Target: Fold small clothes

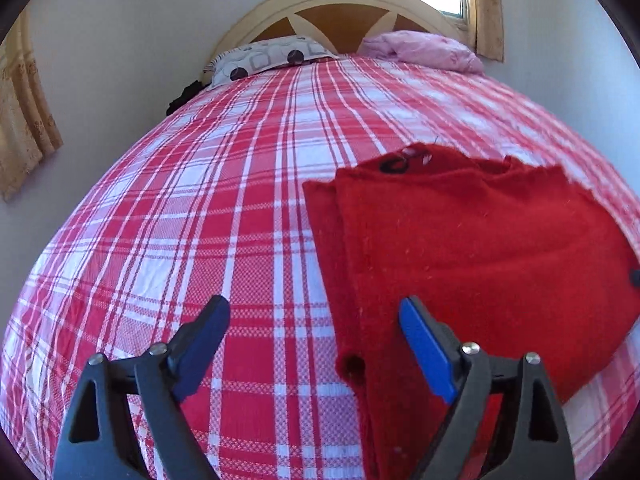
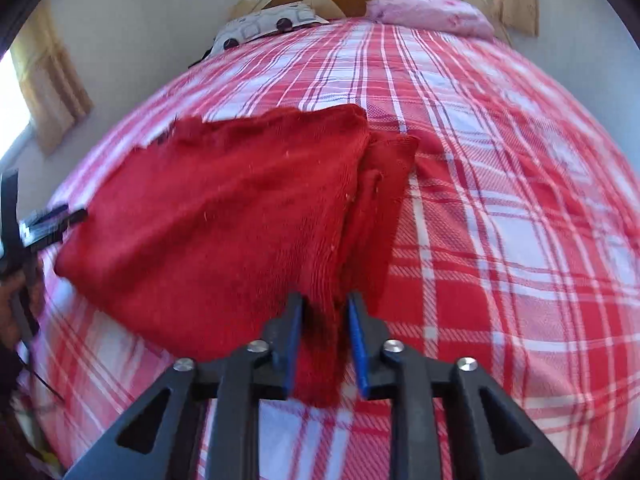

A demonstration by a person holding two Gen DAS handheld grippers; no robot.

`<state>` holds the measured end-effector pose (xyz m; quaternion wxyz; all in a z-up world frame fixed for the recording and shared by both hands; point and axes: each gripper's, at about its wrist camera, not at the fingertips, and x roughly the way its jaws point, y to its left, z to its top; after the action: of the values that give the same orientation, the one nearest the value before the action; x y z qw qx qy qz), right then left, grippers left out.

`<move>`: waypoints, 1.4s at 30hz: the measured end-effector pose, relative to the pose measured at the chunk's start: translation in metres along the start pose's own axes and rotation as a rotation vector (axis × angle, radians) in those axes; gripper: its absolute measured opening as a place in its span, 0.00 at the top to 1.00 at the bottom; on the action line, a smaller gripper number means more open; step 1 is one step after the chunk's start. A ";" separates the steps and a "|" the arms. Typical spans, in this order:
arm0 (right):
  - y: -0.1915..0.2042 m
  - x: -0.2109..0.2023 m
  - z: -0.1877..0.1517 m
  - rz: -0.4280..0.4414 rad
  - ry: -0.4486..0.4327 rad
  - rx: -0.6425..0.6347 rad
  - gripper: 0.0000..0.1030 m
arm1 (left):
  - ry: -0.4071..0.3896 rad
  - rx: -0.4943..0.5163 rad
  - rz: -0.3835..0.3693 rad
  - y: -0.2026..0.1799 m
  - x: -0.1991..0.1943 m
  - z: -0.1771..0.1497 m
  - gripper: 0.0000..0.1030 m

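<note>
A red knitted garment [image 1: 472,248] lies folded on the plaid bed, with a narrower folded strip along one side. My left gripper [image 1: 314,314] is open just above the bed at the garment's near left corner. Its right finger [image 1: 420,332] is over the cloth and its left finger [image 1: 208,328] over bare sheet; nothing is gripped. In the right wrist view, my right gripper [image 2: 325,304] is shut on the near edge of the garment [image 2: 224,208], and the cloth bunches between the blue pads and hangs below them. The left gripper's fingertips [image 2: 64,216] show at the garment's far left edge.
The bed's red and white plaid sheet [image 1: 180,208] spreads all around the garment. A patterned pillow [image 1: 272,56] and a pink bundle [image 1: 424,50] lie by the arched headboard [image 1: 340,12]. Walls flank the bed; curtains [image 1: 24,132] hang left and by the window.
</note>
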<state>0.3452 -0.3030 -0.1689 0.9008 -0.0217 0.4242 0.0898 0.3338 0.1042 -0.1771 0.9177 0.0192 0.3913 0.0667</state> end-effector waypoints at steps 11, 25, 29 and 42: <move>0.003 -0.015 -0.023 -0.055 0.004 -0.001 0.96 | -0.054 -0.132 -0.067 0.018 0.005 -0.013 0.04; 0.023 -0.032 -0.002 -0.193 -0.015 -0.068 0.70 | 0.002 -0.151 -0.083 0.017 0.017 -0.016 0.00; 0.060 -0.054 0.019 -0.162 -0.142 -0.105 0.44 | 0.007 -0.152 -0.087 0.017 0.018 -0.016 0.00; 0.113 0.022 -0.003 -0.106 0.007 -0.185 0.44 | 0.024 -0.176 -0.134 0.023 0.023 -0.017 0.00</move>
<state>0.3361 -0.1893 -0.1836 0.8969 -0.1273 0.4157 0.0806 0.3353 0.1304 -0.2032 0.9134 -0.0886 0.3953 0.0394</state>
